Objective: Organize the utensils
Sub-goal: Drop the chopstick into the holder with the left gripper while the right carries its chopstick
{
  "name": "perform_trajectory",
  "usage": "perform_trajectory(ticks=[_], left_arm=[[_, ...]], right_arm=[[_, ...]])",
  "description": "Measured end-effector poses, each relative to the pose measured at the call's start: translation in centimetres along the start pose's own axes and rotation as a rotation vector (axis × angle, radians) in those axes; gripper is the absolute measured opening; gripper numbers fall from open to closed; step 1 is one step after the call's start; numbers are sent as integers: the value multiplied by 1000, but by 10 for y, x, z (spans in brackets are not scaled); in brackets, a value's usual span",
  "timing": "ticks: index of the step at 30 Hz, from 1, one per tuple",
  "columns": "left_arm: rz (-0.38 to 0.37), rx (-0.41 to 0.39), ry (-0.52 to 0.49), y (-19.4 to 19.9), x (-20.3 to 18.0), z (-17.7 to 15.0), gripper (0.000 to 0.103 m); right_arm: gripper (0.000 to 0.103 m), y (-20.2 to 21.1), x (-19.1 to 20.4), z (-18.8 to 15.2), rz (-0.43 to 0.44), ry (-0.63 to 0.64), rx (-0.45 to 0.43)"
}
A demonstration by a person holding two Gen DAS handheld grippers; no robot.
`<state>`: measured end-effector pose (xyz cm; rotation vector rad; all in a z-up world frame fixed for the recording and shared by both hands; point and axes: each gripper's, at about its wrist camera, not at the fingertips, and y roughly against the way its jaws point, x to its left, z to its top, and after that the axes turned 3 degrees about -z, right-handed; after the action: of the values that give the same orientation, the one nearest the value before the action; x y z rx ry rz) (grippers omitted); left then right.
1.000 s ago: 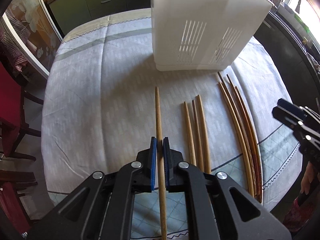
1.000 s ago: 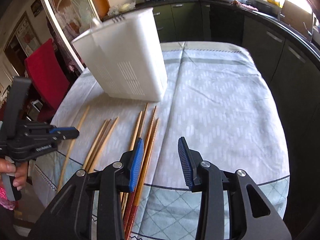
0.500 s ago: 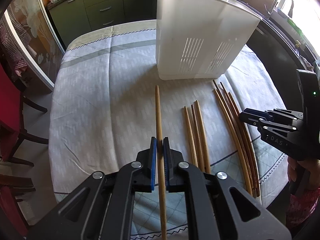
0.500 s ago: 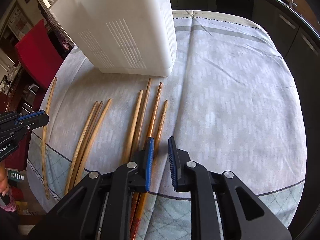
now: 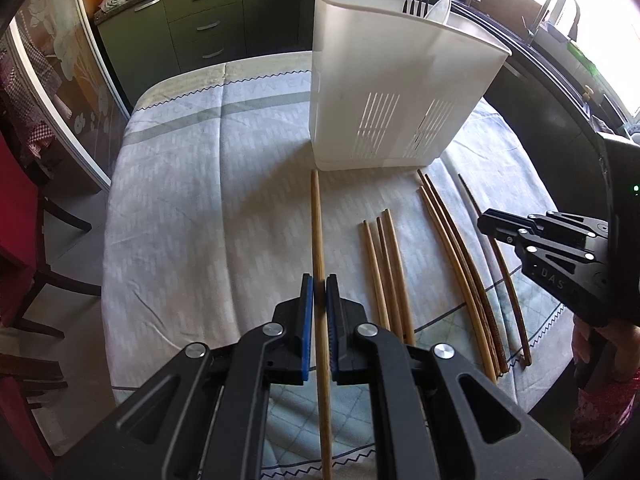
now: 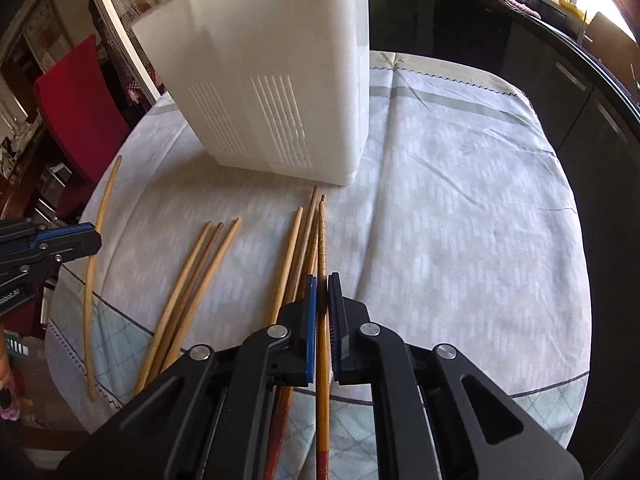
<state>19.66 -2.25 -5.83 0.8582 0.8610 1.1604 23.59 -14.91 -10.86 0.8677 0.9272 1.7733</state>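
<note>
**A:** On the cloth-covered table (image 5: 180,220), what have your two tools got hold of?

**B:** I have my left gripper (image 5: 319,294) clamped tight on one pale wooden chopstick (image 5: 317,220). The stick runs straight through between the blue pads (image 5: 306,320), its tip pointing toward twelve o'clock, just short of the white utensil caddy (image 5: 392,92).

**A:** And the right one?

**B:** My right gripper (image 6: 322,296) has its pads pressed together on a reddish-brown chopstick (image 6: 322,240) with a patterned shaft. It is the rightmost of a small bundle (image 6: 298,248); its tip also points at twelve o'clock toward the caddy's bottom corner. Whether that stick is off the cloth, I cannot tell.

**A:** Where are the rest of the chopsticks?

**B:** Seen from my left wrist, three light ones (image 5: 386,272) lie side by side at about two o'clock from the held stick, nearly touching each other. Farther toward three o'clock lies the longer, darker bundle, with my right gripper over it.

**A:** And the caddy?

**B:** It stands upright on the far half of the table, slotted wall facing me. A dark fork (image 5: 412,7) and a pale spoon-like piece (image 5: 438,10) poke above its rim at the back.

**A:** Anything else nearby?

**B:** A red chair (image 6: 80,96) at ten o'clock from my right wrist, and dark green cabinets (image 5: 208,24) behind the table.
</note>
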Motion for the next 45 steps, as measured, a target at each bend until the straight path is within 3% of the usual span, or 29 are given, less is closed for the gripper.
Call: perform_trajectory(ticks=[7, 11, 19, 33, 41, 45], left_arm=[[-12, -70, -9, 34, 1, 0, 6], [-22, -102, -20, 51, 0, -3, 6], [-29, -153, -40, 75, -5, -7, 6], [-45, -214, -69, 98, -15, 0, 6], [-71, -285, -105, 129, -32, 25, 6], [-81, -369, -117, 163, -40, 50, 6]], right_arm=[[7, 79, -13, 0, 86, -36, -191], [7, 117, -8, -11, 93, -17, -263], [7, 146, 4, -21, 102, 6, -308], [7, 157, 2, -17, 117, 5, -350], [7, 175, 3, -8, 135, 12, -392], [7, 188, 6, 3, 132, 33, -414]])
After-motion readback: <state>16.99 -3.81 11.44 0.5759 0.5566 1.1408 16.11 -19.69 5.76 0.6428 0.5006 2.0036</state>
